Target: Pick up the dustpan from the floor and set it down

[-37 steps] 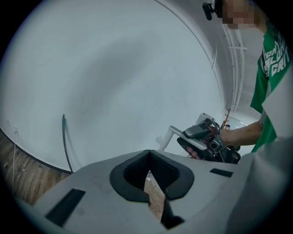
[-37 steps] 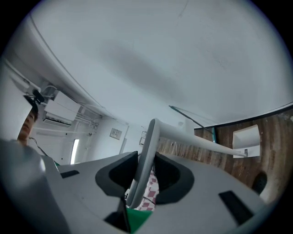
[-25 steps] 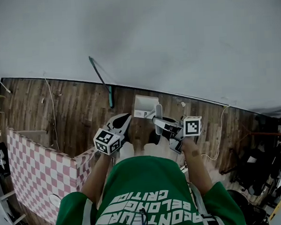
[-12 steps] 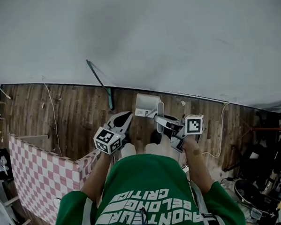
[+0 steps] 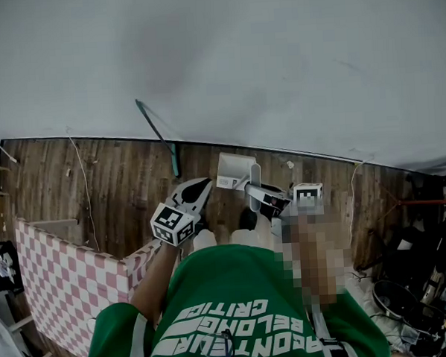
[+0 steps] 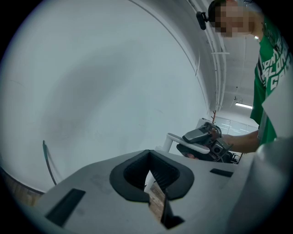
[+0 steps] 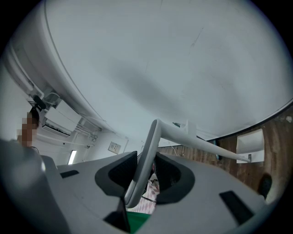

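A person's right tool [image 7: 143,176] pinches the long white handle [image 7: 147,155] of a dustpan [image 5: 233,170], whose pan sits far ahead near the foot of the white wall [image 5: 239,61], above the wooden floor [image 5: 119,179]. To its left, the left tool [image 6: 151,176] is spread and empty.

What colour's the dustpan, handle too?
The dustpan is white, handle included; it shows best in the head view.
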The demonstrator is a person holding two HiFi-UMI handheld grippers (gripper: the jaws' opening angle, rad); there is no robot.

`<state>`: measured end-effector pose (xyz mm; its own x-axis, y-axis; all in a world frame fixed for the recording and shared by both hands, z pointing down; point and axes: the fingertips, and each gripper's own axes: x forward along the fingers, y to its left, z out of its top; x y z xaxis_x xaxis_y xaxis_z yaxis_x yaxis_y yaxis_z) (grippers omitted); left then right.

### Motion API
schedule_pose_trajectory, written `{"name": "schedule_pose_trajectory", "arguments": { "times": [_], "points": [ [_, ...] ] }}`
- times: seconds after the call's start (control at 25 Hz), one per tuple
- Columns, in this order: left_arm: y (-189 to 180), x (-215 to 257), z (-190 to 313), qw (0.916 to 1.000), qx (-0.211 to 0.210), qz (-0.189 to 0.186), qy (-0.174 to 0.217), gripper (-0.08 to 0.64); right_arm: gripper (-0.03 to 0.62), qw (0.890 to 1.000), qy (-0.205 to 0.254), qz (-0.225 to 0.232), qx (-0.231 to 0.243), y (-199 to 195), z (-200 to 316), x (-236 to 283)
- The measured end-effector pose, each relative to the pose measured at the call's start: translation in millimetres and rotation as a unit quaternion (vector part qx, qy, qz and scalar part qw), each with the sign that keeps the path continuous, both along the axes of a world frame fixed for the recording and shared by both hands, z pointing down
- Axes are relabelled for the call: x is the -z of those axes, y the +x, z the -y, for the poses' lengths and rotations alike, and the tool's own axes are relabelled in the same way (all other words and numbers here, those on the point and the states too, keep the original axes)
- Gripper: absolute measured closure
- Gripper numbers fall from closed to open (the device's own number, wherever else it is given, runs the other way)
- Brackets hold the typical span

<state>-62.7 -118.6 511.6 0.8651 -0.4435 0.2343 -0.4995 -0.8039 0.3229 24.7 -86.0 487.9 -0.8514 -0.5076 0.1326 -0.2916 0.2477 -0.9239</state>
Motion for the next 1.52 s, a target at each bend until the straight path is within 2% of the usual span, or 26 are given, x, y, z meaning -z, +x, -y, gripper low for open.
{"name": "schedule_pose_trajectory", "arguments": {
  "times": [0.24, 0.96, 1.52],
  "points": [
    [2.8, 6.6, -2.5, 0.9997, -0.012, -0.019, -0.004, 0.557, 0.476, 1.0, 0.002, 0.004, 0.0, -3.2, -0.4, 0.8],
    [7.2, 0.3, -0.2, 0.9998, -0.017, -0.009, -0.003, 0.557, 0.476, 1.0, 0.0, -0.001, -0.01, 6.7, -5.5, -7.8],
    [44.7, -7.0, -12.6, 0.9983, -0.056, 0.01, -0.01, 0.557, 0.476, 0.998, -0.022, -0.004, -0.052, 51.6, -21.9, -26.1]
  ]
}}
